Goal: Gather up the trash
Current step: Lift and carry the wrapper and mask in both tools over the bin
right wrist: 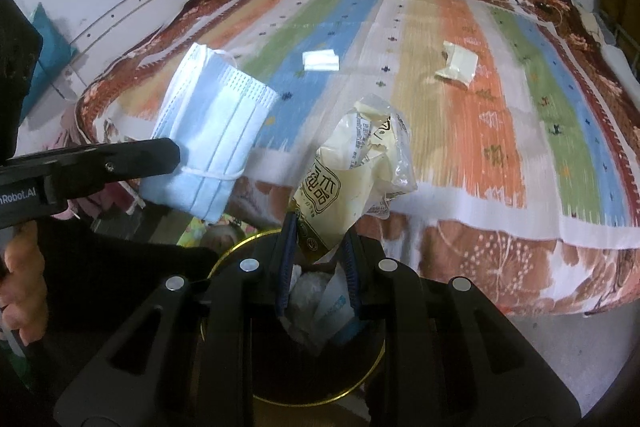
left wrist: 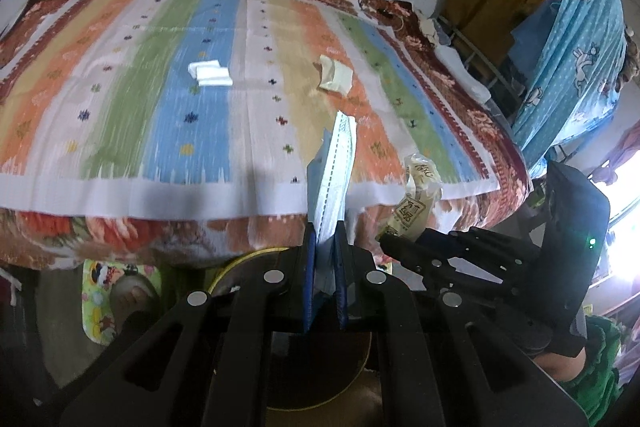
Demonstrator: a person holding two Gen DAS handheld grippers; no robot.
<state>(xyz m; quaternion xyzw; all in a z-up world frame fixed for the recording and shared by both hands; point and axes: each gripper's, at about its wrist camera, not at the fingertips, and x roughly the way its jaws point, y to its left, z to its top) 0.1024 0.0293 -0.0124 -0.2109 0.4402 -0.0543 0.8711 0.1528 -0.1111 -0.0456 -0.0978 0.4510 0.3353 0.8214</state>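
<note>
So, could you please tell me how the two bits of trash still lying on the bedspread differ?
The white tissue lies flat and neatly folded on the blue stripe; the cream wrapper is crumpled and partly stands up, on the tan and orange stripes. The tissue is plain white, the wrapper yellowish. Both lie apart from either gripper.

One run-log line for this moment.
left gripper: shut on blue pleated face mask | right gripper: shut on cream plastic snack wrapper | gold-rimmed bin: below both
</note>
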